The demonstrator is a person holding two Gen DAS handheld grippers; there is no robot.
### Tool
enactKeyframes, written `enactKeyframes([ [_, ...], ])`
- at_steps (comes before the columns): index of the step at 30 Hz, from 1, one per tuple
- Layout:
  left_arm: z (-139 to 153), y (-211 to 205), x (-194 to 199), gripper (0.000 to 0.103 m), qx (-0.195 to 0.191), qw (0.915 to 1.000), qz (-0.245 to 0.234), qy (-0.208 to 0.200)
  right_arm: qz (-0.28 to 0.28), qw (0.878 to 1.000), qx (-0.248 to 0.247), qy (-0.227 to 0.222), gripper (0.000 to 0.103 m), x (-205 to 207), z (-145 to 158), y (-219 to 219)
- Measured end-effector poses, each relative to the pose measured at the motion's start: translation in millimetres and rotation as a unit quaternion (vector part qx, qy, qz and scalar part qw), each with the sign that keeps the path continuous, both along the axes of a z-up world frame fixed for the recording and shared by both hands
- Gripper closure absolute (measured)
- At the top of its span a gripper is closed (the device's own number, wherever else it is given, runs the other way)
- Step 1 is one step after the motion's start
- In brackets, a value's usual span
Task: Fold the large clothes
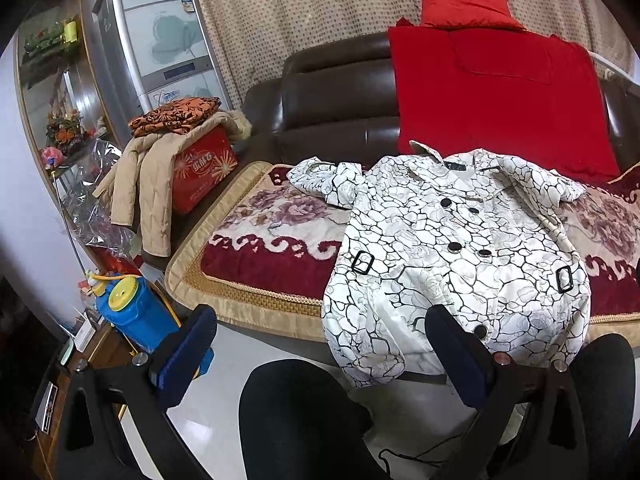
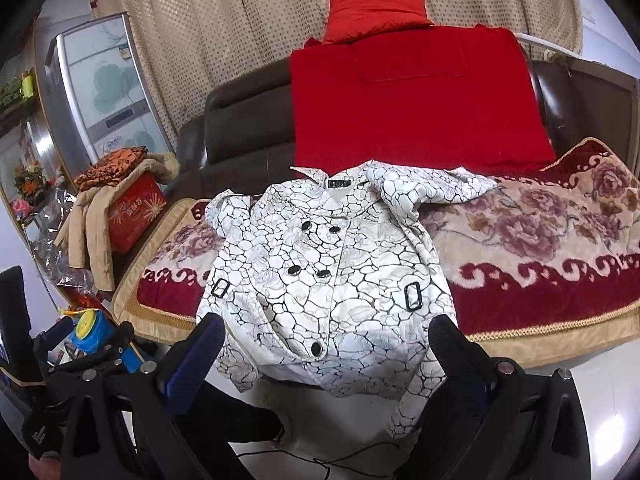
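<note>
**White crackle-print coat lies spread on sofa, both grippers held apart above its hem**

A white double-breasted coat with a black crackle pattern and dark round buttons (image 1: 460,248) lies front-up on a floral red-and-cream plush blanket (image 1: 272,220) that covers the seat of a dark brown leather sofa (image 1: 340,112). Its collar points toward the backrest, and its hem hangs over the front edge of the seat toward the pale floor. One sleeve is bunched beside the collar on the left; the far end of the other sleeve is hard to follow in the folds.

The left gripper (image 1: 320,344) hovers with its blue-padded fingers spread wide, gripping nothing; its right finger overlaps the coat's lower edge in the left wrist view, though contact cannot be judged. The right gripper (image 2: 328,354) is likewise spread wide in front of the hem, covering part of it.

A large red cushion (image 1: 500,100) leans on the backrest behind the coat, with a smaller red pillow (image 1: 460,0) above it, its top cut off. At the left, a beige quilted jacket (image 1: 140,184) drapes over a red printed box (image 1: 204,172), hiding much of it. A blue canister with a yellow lid (image 1: 128,304) stands on the floor, partly behind the left finger. The person's dark-clad legs fill the bottom of the left view.
</note>
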State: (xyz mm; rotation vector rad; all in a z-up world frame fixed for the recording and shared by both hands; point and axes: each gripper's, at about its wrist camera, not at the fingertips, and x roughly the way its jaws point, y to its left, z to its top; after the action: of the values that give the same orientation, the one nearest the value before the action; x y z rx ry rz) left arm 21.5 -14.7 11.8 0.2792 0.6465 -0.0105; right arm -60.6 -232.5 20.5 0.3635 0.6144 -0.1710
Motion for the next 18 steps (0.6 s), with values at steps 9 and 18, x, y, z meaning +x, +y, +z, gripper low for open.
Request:
enactKeyframes([
  [9, -1.7, -4.0, 7.5, 0.0, 0.004, 1.0, -0.004, 0.005, -0.001, 1.0, -0.001, 0.016, 0.0, 8.8, -0.9, -2.1],
  [18, -2.9, -5.6, 15.7, 0.0, 0.004, 0.9999, -0.005, 0.009, -0.005, 1.0, -0.004, 0.021, 0.0, 16.9, -1.0, -7.2],
])
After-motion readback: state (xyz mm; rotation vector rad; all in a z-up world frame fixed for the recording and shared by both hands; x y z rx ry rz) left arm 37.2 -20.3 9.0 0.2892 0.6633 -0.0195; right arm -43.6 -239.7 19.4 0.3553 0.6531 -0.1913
